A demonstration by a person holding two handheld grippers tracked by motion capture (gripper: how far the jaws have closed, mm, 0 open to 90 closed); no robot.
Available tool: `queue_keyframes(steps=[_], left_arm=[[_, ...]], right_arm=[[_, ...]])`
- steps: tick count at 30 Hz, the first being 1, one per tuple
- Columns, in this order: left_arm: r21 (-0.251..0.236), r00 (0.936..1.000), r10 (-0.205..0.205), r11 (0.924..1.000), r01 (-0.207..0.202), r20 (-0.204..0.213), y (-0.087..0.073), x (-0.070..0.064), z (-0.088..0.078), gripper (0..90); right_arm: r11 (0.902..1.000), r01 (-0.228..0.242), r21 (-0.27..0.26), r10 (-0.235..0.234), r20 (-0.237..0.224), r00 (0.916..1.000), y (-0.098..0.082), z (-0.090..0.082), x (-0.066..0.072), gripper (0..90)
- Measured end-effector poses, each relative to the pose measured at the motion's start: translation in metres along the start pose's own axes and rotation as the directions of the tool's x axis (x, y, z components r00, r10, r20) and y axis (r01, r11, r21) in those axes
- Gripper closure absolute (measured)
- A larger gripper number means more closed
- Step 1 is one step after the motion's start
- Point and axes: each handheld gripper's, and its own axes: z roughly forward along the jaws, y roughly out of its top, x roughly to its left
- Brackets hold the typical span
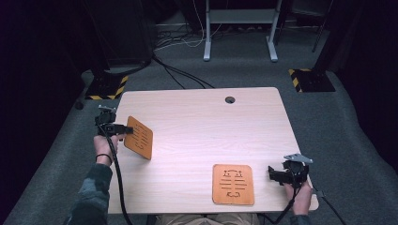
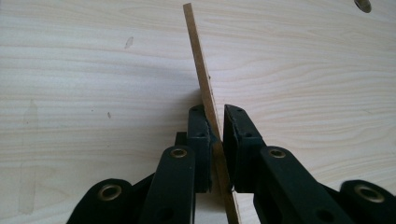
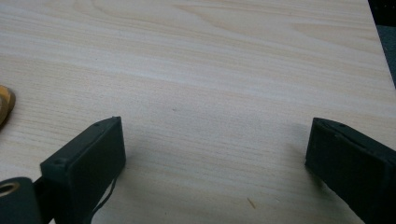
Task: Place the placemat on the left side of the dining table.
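orange mat, tilted [image 1: 139, 137]: a thin, rounded-corner square with cut-out slots, held on edge above the table's [image 1: 197, 117] left side, at about 9 o'clock from the table centre. its upper edge sits at the left gripper [image 1: 123, 128] and its lower corner points toward 5 o'clock, close to the wood; whether it touches the surface cannot be told. in the left gripper view the mat [image 2: 201, 74] appears edge-on, running from between the jaws toward 12 o'clock, leaning slightly toward 11 o'clock. the left gripper [image 2: 215, 121] has its jaws drawn together on the mat's edge, one pad on each face; the right-hand pad shows a narrow gap at its tip.

second orange mat [image 1: 233, 183]: same shape and slot pattern, lying flat near the table's front edge, at about 5 o'clock from the table centre and well apart from the tilted one. a sliver of its rim [image 3: 5, 103] shows at 9 o'clock in the right gripper view.

right gripper [image 1: 272, 174]: rests at the table's front right corner, just beside the flat mat at its 3 o'clock side, not touching it. its jaws stand wide apart over bare wood [image 3: 210, 84], with nothing between them.

round cable hole [image 1: 230, 100]: near the far edge, at 12 o'clock.
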Motion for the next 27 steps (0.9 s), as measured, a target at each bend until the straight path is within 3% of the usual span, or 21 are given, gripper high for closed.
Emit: queue_keyframes(steps=[1,2,5,6,10,27], left_arm=[[0.005,0.9998,0.017,0.9998,-0.017,-0.011,0.001,0.000,0.001,79.8],[0.000,0.9999,0.001,1.0000,-0.001,-0.015,0.001,0.000,0.002,79.2],[0.014,0.9992,0.028,0.9995,-0.027,-0.031,0.002,0.003,0.003,77.5],[0.010,0.9993,0.012,0.9999,-0.012,-0.035,0.002,0.003,0.004,77.0],[0.013,0.9978,0.026,0.9996,-0.025,-0.062,0.001,0.005,0.007,74.4],[0.009,0.9960,0.017,0.9998,-0.017,-0.087,-0.004,0.016,0.016,67.3]], right_arm=[[1.0000,0.000,0.000,0.000,0.000,1.0000,0.000,0.000,0.000,3.9],[1.0000,0.000,0.000,0.000,0.000,1.0000,0.000,0.000,0.000,3.9],[1.0000,0.000,0.000,0.000,0.000,1.0000,0.000,0.000,0.000,3.9],[1.0000,0.000,0.000,0.000,0.000,1.0000,0.000,0.000,0.000,3.9],[1.0000,0.000,0.000,0.000,0.000,1.0000,0.000,0.000,0.000,3.9],[1.0000,0.000,0.000,0.000,0.000,1.0000,0.000,0.000,0.000,3.9]])
